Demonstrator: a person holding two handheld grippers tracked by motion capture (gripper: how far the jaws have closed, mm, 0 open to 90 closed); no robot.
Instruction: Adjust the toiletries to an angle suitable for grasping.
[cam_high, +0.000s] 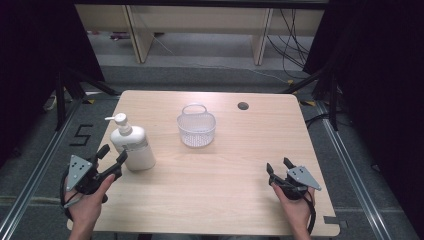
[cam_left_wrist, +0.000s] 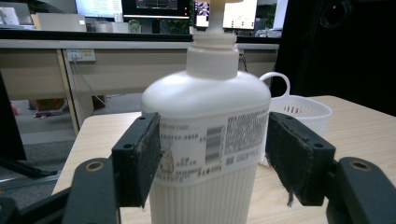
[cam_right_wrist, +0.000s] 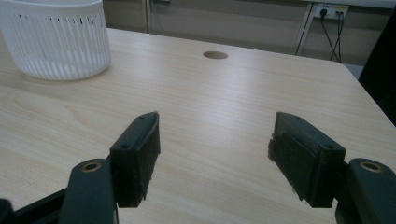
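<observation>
A white pump bottle (cam_high: 134, 147) stands upright on the left part of the wooden table (cam_high: 215, 175). My left gripper (cam_high: 112, 152) is just in front of it, jaws wide apart and aimed at the bottle. In the left gripper view the bottle (cam_left_wrist: 205, 102) stands framed by the two pads (cam_left_wrist: 144, 158), which lie close to its sides without visibly pressing on it. A white slotted basket (cam_high: 196, 127) with a handle sits at the table's middle back. My right gripper (cam_high: 278, 165) rests near the front right, open with only bare table between its jaws (cam_right_wrist: 215, 149).
A round cable hole (cam_high: 243, 106) lies in the tabletop behind and right of the basket. In the right gripper view the basket (cam_right_wrist: 56, 42) is at the far left. Desks and cables stand on the floor beyond the table.
</observation>
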